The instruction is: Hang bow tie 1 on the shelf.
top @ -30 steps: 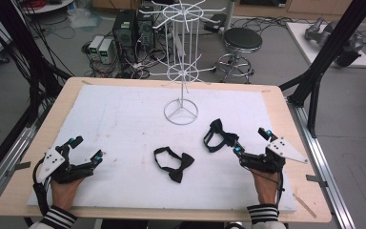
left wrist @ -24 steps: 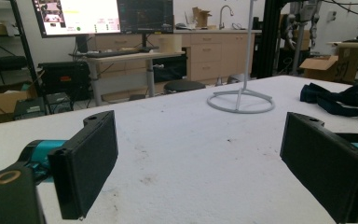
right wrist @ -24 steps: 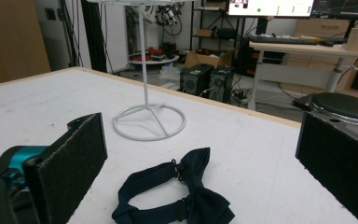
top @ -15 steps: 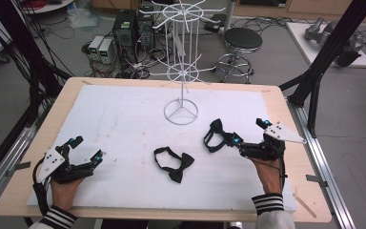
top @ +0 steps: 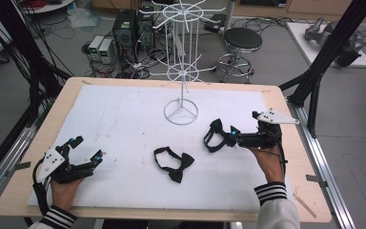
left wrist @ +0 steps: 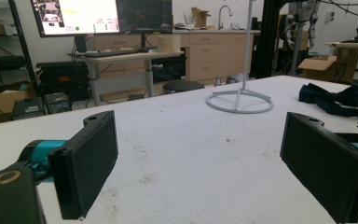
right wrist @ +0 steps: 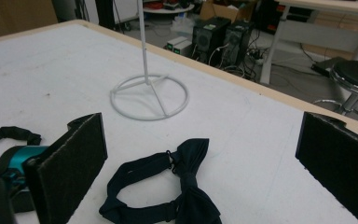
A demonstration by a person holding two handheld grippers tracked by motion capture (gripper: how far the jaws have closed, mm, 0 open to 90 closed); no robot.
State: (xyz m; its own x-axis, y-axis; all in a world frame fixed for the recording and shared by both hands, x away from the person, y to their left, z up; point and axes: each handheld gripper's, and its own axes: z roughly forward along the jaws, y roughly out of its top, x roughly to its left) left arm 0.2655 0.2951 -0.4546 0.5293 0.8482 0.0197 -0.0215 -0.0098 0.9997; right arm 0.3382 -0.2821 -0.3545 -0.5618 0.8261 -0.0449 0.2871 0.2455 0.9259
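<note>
Even overhead indoor light, bright, no hard shadows; soft faint shadow under the wire stand base (top: 181,112) and beside the bow tie (top: 174,163). White table cover (top: 124,124) reads near blown out in high view, mild glare, little texture. High view soft, low detail, slight barrel bend at edges. Left gripper view: near black jaws slightly blurred, monitor (left wrist: 77,15) overexposed, background fairly sharp. Right gripper view: bow tie (right wrist: 168,191) sharp, jaws soft, dim background under desks.

Right gripper (top: 226,136) perhaps covers part of the bow tie (top: 213,136)
</note>
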